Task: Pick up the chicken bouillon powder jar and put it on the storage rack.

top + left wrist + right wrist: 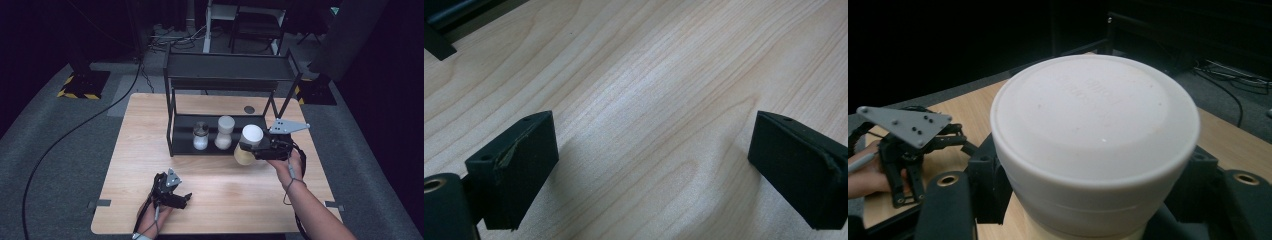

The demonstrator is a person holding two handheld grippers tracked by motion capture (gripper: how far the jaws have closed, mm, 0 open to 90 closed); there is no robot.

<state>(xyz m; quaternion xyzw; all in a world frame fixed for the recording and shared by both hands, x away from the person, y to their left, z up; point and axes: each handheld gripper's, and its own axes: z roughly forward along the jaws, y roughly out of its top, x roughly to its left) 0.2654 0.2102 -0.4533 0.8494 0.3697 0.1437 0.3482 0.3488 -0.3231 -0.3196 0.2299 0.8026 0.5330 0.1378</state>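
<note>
High view | jars: 3 | right gripper (256, 150) clamps one jar (248, 145) | left gripper (186, 198) wide

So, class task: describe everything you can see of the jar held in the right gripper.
The jar has a wide, smooth white lid, plastic by its look, with faint embossed lettering too blurred to read, and a pale yellowish body below. It is shut and tilted, clamped by the right gripper at the sides, at the front right of the black shelf rack.

Matt white plastic lid (1095, 125), pale smooth wood-grain table (664, 75), black metal rack (225, 75).
</note>
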